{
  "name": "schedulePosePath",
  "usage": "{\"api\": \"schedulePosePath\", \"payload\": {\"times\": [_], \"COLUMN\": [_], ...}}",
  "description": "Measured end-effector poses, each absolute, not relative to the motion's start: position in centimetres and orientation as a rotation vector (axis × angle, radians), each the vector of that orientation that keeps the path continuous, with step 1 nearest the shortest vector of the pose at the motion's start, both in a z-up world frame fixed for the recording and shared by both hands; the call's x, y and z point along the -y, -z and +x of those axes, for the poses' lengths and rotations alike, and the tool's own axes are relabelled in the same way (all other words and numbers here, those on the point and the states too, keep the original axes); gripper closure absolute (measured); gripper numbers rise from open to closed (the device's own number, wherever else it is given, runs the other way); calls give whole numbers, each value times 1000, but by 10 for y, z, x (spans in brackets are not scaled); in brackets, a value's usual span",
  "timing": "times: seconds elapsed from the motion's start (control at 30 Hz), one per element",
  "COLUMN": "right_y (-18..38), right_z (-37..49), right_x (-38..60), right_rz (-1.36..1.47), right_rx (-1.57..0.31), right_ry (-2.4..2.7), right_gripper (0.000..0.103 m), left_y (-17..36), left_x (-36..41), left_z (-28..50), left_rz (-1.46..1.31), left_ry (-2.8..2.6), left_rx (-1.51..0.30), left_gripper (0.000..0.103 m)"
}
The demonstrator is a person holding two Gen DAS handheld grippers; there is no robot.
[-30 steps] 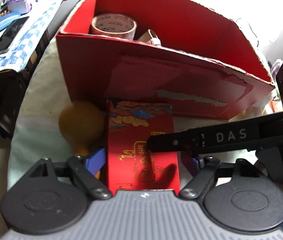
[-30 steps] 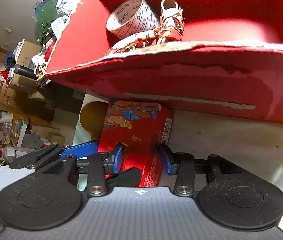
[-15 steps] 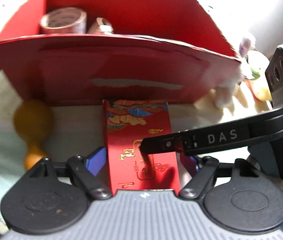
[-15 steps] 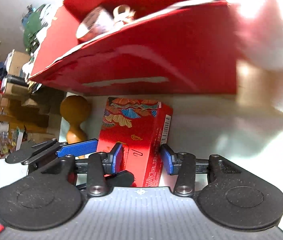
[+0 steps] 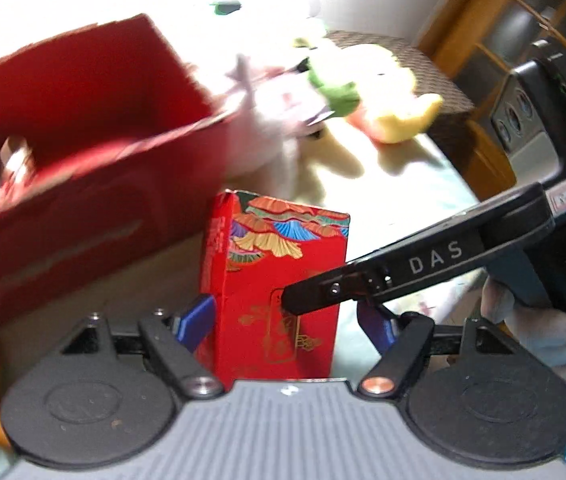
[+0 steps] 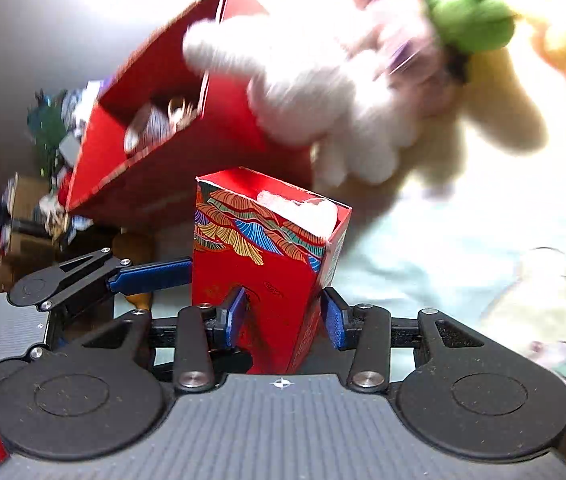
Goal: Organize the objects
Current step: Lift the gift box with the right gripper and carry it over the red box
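Between right hand-held gripper (image 6: 283, 318) pads: small red carton (image 6: 259, 264), clamped.

My big red carton (image 5: 83, 184) smears with blur in the left wrist view, and its left end runs off the picture's edge. What lies inside it (image 6: 159, 120) is too smeared to name. The plush toys (image 6: 343, 92) blur into white, green and yellow. My tongs' mounts hide the foot of the small red box (image 6: 259, 272) in both views. The right tongs' arm (image 5: 403, 268) crosses the box's gold print, so I cannot read it.
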State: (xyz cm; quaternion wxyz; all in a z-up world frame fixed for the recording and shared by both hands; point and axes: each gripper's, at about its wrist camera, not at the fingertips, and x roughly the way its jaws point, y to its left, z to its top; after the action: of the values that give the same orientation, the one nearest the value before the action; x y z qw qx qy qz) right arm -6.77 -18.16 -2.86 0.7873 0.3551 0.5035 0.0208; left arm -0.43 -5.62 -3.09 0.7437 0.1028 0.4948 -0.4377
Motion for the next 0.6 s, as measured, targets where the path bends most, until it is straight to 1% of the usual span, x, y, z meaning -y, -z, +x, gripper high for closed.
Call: {"api": "schedulePosePath", "payload": {"times": [0.23, 0.4, 0.6], "right_y": [-10, -43, -76], "right_z": [-87, -71, -23], "right_x": [203, 202, 196], "right_rz": [765, 704, 601], "right_rx": [-952, -854, -767], "right_ry": [21, 16, -35], "right_gripper": [58, 58, 58], "left_y": [-5, -36, -68], "left_x": [84, 83, 56], "left_z": [-12, -8, 17], "left_rz": [259, 230, 149], "left_ry": [1084, 1108, 1063], "left_rx": [-957, -853, -750], "left_gripper": [26, 26, 26]}}
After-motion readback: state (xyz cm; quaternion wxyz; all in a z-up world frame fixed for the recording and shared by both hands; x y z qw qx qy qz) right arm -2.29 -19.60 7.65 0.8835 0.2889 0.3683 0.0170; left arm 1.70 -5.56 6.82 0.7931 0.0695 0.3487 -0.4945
